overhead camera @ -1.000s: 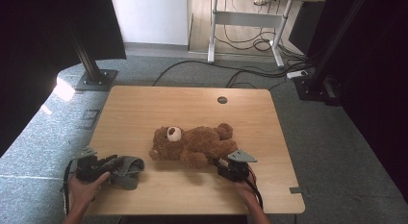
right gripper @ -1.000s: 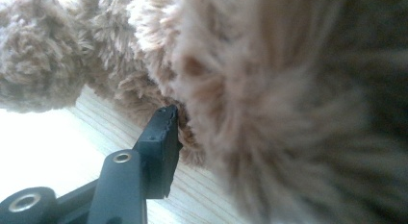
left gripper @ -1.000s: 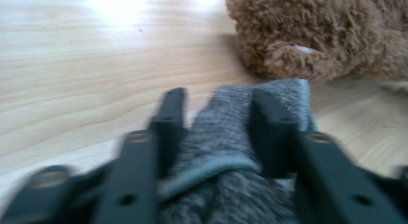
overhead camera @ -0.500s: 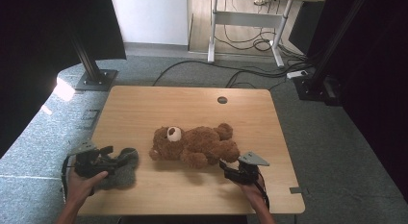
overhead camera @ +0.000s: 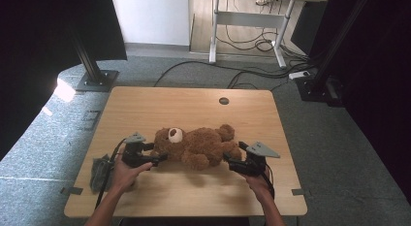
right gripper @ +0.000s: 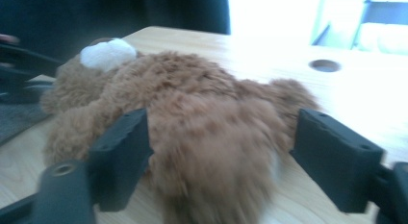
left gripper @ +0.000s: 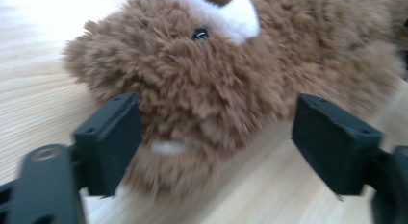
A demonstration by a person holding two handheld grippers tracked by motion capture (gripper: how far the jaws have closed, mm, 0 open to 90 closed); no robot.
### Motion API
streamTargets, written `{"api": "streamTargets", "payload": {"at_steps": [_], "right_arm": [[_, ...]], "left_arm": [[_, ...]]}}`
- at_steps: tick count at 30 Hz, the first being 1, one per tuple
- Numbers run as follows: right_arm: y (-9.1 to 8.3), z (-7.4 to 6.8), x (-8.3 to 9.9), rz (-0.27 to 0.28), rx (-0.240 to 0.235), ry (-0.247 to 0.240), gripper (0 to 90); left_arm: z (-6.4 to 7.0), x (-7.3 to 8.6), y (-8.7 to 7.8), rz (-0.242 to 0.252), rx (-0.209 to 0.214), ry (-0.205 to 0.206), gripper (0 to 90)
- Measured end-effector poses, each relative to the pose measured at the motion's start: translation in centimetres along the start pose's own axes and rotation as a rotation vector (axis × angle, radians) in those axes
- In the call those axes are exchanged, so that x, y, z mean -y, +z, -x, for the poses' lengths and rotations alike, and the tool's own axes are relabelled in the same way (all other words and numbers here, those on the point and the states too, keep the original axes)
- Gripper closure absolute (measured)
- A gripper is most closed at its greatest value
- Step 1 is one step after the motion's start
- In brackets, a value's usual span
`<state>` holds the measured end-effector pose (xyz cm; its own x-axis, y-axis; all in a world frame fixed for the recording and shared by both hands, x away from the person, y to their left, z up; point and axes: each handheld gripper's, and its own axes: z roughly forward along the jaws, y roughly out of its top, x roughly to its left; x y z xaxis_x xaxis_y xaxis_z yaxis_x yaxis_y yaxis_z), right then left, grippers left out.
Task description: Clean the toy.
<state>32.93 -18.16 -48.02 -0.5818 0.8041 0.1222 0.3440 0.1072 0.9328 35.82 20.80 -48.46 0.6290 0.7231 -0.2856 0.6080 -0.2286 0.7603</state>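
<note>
Teddy bear point(overhead camera: 196, 146) is lying mid-table: light, soft, compressible. You are bracketing its head with the left gripper point(overhead camera: 157, 158) and its leg with the right gripper point(overhead camera: 229, 161), both spread wide; pinch deep into plush.

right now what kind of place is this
Probably a lab or recording workspace, not a home: a bare wooden table on grey carpet, black frame posts bolted around it, loose cables under a desk behind, a teddy bear as prop.

Two bare forearms without sleeves, left gripper point(overhead camera: 156, 154) and right gripper point(overhead camera: 229, 160) black, each topped by a grey three-cornered plate, blocky black jaws, thin black trailing cables
</note>
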Motion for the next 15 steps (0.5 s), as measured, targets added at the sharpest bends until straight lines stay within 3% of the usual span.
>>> {"api": "streamTargets", "payload": {"at_steps": [1, 3, 6, 9, 13, 15], "right_arm": [[0.7, -0.2, 0.0, -0.02, -0.015, -0.018, 32.2], [1.9, -0.8, 0.5, -0.077, 0.004, -0.064, 40.6], [2.8, -1.4, 2.2, -0.141, -0.026, -0.072, 45.9], [3.0, -1.2, 3.7, -0.149, -0.045, -0.026, 46.1], [3.6, -1.0, 3.3, -0.153, 0.023, -0.077, 47.1], [4.1, -0.3, 3.2, -0.143, 0.048, -0.062, 47.1]], "left_arm": [[0.0, 0.1, 0.7, -0.013, 0.0, -0.003, 24.5], [0.3, 0.4, 1.4, -0.022, -0.037, 0.021, 27.0], [0.4, 0.8, 1.6, -0.022, -0.049, 0.025, 31.1], [0.6, 0.9, 2.4, -0.034, -0.076, 0.047, 32.2], [0.7, 0.1, 3.7, -0.031, -0.097, 0.045, 31.3], [0.5, -0.3, 4.3, -0.026, -0.094, 0.035, 31.1]]}}
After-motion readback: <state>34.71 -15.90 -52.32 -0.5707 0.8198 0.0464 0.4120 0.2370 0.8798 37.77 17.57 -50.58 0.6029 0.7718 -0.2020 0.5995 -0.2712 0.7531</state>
